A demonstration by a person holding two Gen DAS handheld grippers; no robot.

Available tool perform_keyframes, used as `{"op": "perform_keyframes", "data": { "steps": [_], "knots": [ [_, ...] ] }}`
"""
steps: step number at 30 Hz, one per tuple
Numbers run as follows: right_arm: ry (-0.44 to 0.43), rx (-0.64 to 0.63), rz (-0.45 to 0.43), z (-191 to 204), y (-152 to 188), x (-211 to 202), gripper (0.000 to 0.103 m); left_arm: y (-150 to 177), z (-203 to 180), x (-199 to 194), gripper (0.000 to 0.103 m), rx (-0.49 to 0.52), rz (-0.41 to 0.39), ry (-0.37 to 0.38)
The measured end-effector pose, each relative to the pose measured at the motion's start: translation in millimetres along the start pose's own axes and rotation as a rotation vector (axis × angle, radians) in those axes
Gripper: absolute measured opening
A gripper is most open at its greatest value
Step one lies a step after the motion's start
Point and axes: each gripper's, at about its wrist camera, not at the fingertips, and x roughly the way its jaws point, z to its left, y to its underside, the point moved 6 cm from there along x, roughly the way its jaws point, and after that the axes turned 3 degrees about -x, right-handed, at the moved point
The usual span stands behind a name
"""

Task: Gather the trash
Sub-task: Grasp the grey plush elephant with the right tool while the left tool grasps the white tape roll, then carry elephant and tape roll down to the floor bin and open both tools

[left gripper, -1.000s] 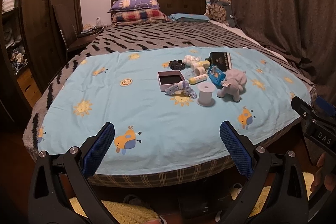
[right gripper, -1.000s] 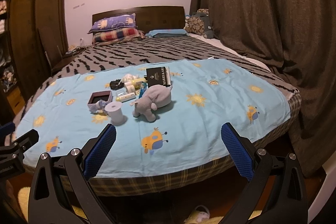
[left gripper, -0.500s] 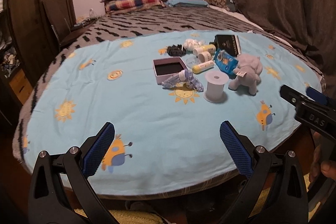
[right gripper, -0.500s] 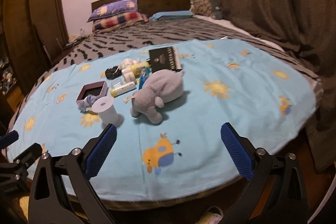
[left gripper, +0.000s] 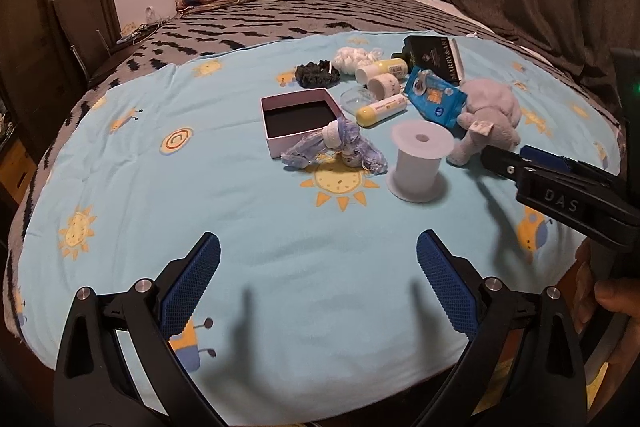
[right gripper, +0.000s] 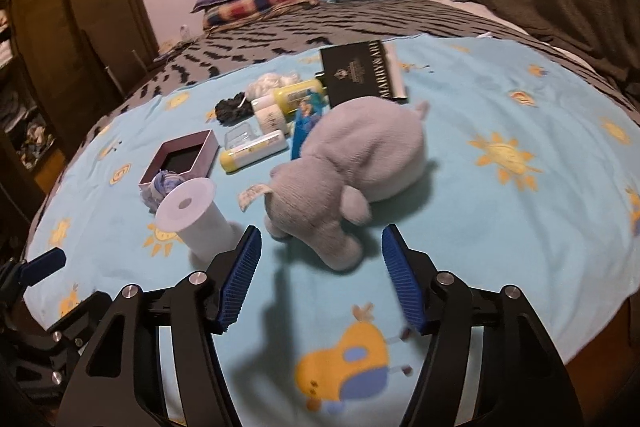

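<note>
Hovering over the blue sheet (left gripper: 240,227) on the bed, left gripper (left gripper: 318,281) has jaws wide open w/ nothing in them. Right gripper (right gripper: 320,279) jaws just been closing, part open, empty, near the grey plush elephant (right gripper: 352,163). Trash pile, incl. white spool (left gripper: 418,163) and crumpled wrapper (left gripper: 336,149), sits mid-bed by the open box (left gripper: 298,119).

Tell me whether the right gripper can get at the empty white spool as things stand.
Probably yes. The white spool stands upright just beyond the right gripper and to its left, with nothing between; the jaws, just narrowed, hold nothing. The grey plush elephant crowds its right side.
</note>
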Motion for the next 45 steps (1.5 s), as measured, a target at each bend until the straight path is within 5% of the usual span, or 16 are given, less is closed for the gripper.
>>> {"op": "perform_keyframes", "data": {
  "steps": [6,8,13,27,30,33,45],
  "knots": [
    [-0.030,-0.016,0.020,-1.0,-1.7,15.2,0.041,-8.1,-4.1,7.0,0.092,0.005,-0.002,0.033],
    [-0.021,-0.028,0.002,-2.7,-4.8,13.6,0.023,-11.1,-8.6,11.5,0.091,0.005,-0.002,0.058],
    [0.007,-0.056,-0.030,-9.2,-12.6,7.6,0.021,-21.6,-29.4,23.9,0.090,0.021,-0.011,0.128],
    [0.037,-0.043,-0.073,-29.6,-17.9,-5.3,0.020,-46.2,-72.2,59.4,0.045,0.066,0.003,0.192],
    [0.035,-0.040,-0.074,-27.9,-16.2,-7.0,0.020,-48.1,-73.8,59.7,0.043,0.080,-0.004,0.183],
    [0.037,-0.045,-0.083,-25.8,-15.8,-13.1,0.020,-48.8,-73.1,51.0,0.032,0.079,-0.022,0.180],
    [0.028,-0.047,-0.168,-8.8,1.7,-97.5,0.019,-25.6,-60.7,-41.7,0.032,0.068,-0.101,0.194]
  ]
}}
